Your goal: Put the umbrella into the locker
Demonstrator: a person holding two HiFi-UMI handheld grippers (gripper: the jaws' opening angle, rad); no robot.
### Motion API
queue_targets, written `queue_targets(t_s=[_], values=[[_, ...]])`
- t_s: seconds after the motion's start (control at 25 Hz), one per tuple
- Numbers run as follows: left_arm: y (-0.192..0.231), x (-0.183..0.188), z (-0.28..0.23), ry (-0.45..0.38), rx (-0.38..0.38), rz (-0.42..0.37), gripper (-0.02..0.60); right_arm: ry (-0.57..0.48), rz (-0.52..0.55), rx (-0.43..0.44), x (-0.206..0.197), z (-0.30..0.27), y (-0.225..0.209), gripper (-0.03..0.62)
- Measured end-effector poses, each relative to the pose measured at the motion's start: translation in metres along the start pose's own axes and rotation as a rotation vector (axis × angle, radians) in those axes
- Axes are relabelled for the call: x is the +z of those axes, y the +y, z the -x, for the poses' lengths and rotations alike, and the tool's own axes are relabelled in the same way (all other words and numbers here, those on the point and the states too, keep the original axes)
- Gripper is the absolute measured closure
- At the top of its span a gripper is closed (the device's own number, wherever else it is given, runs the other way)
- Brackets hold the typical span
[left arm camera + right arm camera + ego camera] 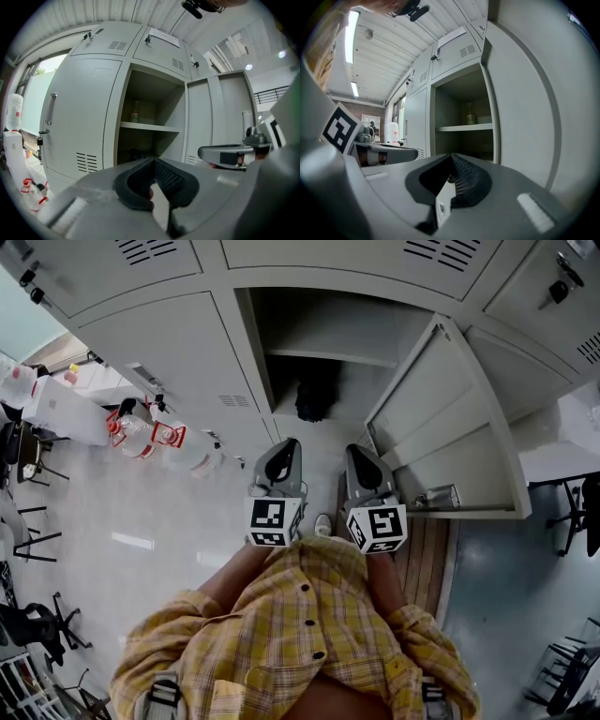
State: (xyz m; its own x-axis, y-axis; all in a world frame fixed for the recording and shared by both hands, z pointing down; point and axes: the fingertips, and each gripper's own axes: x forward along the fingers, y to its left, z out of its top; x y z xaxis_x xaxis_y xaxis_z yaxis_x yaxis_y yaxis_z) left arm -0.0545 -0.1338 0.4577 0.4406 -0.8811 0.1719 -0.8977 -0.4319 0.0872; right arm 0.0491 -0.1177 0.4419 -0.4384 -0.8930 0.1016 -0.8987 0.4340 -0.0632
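The grey locker (281, 352) stands open in front of me, its door (450, 418) swung out to the right. A dark bundle, the umbrella (317, 395), lies in the lower compartment under the shelf (328, 354); in the left gripper view the umbrella (135, 153) shows only as a dark shape. My left gripper (286, 446) and right gripper (359, 452) hang side by side outside the opening, short of the umbrella. Both point at the locker. The left gripper (153, 160) is shut with nothing in it. So is the right gripper (451, 156).
A small can (134, 116) stands on the locker's upper shelf. Large water bottles (141, 435) with red caps lie on the floor at the left. A wooden board (427, 563) lies under the open door. Closed lockers flank the open one. Chairs stand at both sides.
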Motion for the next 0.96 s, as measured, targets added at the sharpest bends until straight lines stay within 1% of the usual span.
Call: queue_targets(t_s=[0.68,0.96], values=[[-0.0006,-0.0057,0.0027,-0.004,-0.028,0.009,0.581,0.002,-0.006,-0.012,-0.0023,-0.0001,0.0000,0.595],[-0.0016,-0.0072,0.0039,-0.003,-0.039,-0.002,0.581,0.003,-0.009,-0.019,-0.0023,0.0000,0.0011,0.595]])
